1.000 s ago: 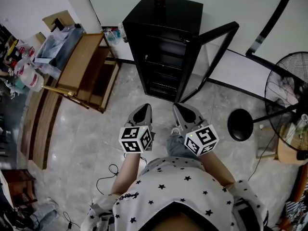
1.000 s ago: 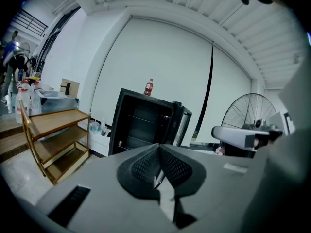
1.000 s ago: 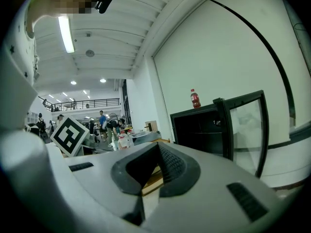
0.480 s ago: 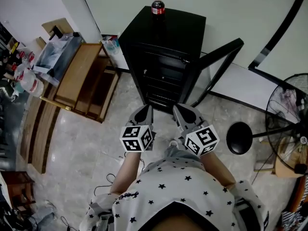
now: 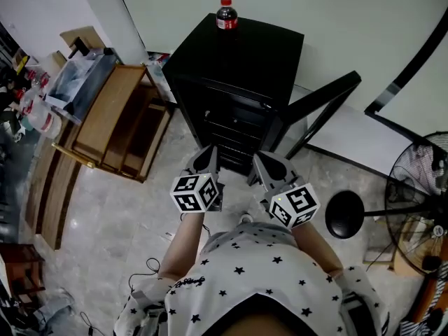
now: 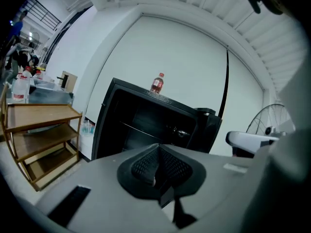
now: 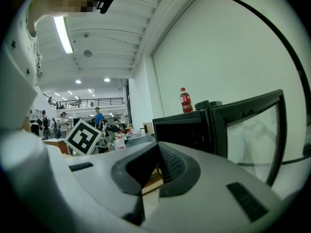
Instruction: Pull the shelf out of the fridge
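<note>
Both grippers now hang closer to the fridge [image 5: 245,54] than a second ago, and their tips overlap its lower front in the head view, where earlier bare floor lay between them. Its door [image 5: 318,110] stands swung out to the right, and the shelf [image 5: 234,124] sits inside the dark compartment with the other racks, untouched. The left gripper [image 5: 210,149] has its jaws pressed together with nothing between them, and it points at the open front. The right gripper [image 5: 257,157], just beside it, also has its jaws closed on nothing, and its own view looks along the edge of the door. A cola bottle [image 5: 225,14] stands upright on top of the fridge. A wooden rack [image 5: 112,110] stands to the left and a fan [image 5: 420,208] well off to the right
</note>
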`<state>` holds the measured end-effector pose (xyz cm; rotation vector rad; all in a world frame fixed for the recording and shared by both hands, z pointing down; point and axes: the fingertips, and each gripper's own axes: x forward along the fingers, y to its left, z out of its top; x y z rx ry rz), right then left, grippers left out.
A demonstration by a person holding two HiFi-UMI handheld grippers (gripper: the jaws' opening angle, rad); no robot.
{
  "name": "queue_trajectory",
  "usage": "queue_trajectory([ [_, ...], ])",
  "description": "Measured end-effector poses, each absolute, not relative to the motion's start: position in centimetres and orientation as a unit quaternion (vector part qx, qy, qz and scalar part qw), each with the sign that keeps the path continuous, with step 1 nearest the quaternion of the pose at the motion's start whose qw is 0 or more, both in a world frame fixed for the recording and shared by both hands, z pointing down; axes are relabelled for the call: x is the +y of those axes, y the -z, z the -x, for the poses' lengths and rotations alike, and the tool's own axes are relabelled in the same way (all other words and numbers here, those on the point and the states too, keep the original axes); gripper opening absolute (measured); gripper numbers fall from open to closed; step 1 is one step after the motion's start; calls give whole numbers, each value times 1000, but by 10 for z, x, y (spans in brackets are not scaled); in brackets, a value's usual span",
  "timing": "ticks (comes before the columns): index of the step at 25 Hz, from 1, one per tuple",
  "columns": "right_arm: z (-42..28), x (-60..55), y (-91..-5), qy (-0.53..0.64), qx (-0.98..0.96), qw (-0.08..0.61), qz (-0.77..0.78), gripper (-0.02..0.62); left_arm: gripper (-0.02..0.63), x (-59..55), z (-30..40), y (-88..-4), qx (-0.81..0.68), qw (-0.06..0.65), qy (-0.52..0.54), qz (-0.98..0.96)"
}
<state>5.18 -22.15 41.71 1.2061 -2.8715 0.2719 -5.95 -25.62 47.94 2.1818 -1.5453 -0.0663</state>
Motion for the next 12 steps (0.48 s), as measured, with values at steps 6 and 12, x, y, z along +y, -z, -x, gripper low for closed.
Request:
queue_trajectory([
  [6,-58,-235,-421,-90,-922,13,-376,-6,12,-292,56,-497,-556,277,92,-778],
  [12,-53,-240,-425,-97,-924,18,-370,-6,12,-330,52,-502,-516,348,201,-757],
])
